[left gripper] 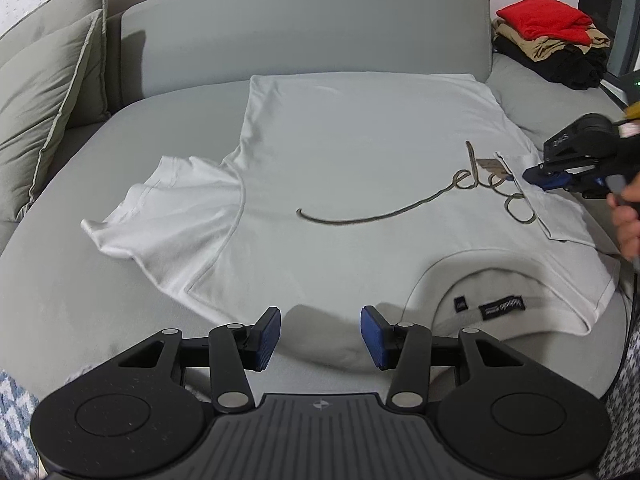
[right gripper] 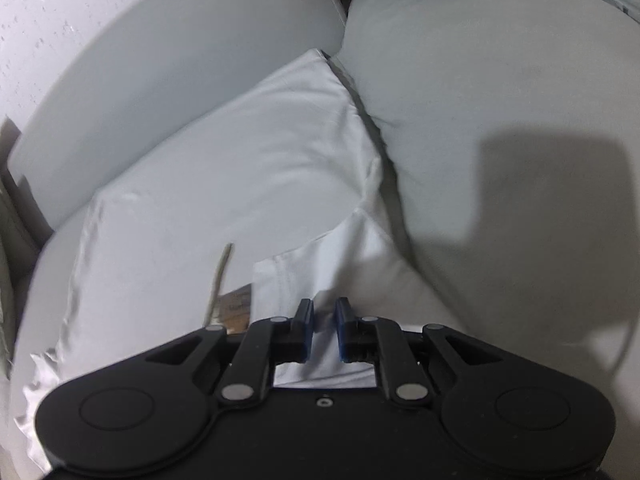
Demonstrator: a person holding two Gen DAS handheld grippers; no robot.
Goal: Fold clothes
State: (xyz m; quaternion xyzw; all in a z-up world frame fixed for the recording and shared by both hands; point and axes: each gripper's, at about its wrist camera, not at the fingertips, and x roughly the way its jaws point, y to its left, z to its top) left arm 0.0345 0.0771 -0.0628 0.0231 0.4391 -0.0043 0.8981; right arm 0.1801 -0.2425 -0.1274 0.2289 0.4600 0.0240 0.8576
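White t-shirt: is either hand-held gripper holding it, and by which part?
The right hand-held gripper pinches the white t-shirt by its folded-over right sleeve. The left hand-held gripper is open and holds nothing.

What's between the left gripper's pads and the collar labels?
Only the white T-shirt itself; left gripper hangs open above its near edge, labels to its right. Left wrist view.

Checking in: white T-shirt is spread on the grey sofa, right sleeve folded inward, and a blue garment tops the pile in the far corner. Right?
Not quite. The garment topping the pile is red, not blue; the left wrist view shows it. The white T-shirt on the grey sofa and the inward-folded right sleeve are as you say.
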